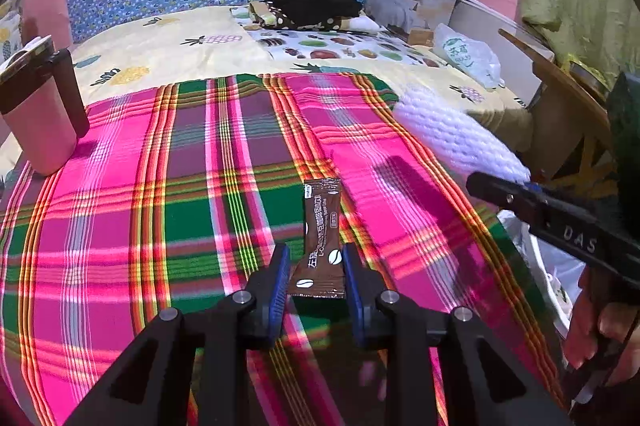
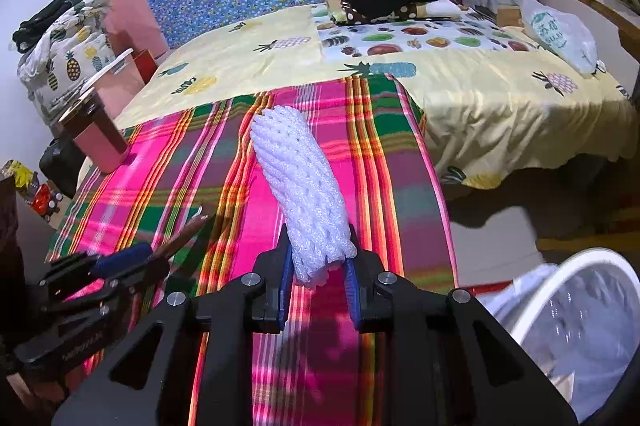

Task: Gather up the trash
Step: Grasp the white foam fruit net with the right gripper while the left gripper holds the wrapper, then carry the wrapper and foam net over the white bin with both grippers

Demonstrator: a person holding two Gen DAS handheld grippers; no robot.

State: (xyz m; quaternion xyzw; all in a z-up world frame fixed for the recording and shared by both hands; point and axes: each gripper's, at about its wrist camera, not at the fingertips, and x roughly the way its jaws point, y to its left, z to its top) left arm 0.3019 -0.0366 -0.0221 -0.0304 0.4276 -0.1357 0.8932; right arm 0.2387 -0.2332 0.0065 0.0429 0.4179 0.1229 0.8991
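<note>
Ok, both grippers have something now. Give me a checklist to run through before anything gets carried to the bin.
1. Left gripper shut on the brown coffee sachet: ok, its lower end sits between the blue pads.
2. Right gripper shut on the white foam net sleeve: ok, pinched at its near end.
3. Sachet clear of the pink and green plaid cloth: cannot tell.
4. White-rimmed waste bin with clear liner in sight: ok, low on the right of the right wrist view.
5. Grippers apart from each other: ok, a gap shows between them in both views.
6. Pink cup with brown lid out of the way: ok, far left on the cloth.
</note>
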